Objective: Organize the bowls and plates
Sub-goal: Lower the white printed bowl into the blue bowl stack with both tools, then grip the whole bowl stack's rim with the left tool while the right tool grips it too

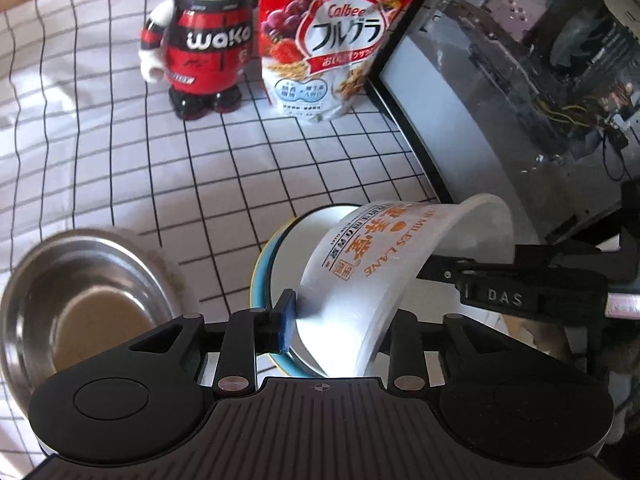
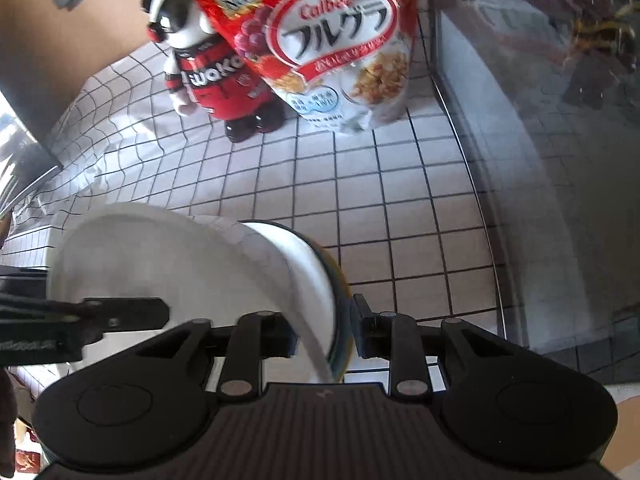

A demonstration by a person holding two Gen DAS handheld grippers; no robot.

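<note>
A white paper bowl (image 1: pixel 372 264) with orange print stands tilted on its side over a blue-rimmed white bowl (image 1: pixel 276 264). My left gripper (image 1: pixel 340 320) is shut on the paper bowl's rim; its blue pad (image 1: pixel 288 320) presses the wall. My right gripper (image 2: pixel 324 336) is closed around both rims, the white paper bowl (image 2: pixel 180 264) and the dark-rimmed bowl (image 2: pixel 316 264) behind it. The right gripper also shows in the left wrist view (image 1: pixel 480 280) reaching into the paper bowl. A steel bowl (image 1: pixel 88 300) sits empty at the left.
A red and black bear figure (image 1: pixel 200 48) and a red Calbee cereal bag (image 1: pixel 332 40) stand at the back of the grid-pattern cloth (image 1: pixel 160 168). A glass-sided case (image 1: pixel 520 100) rises along the right.
</note>
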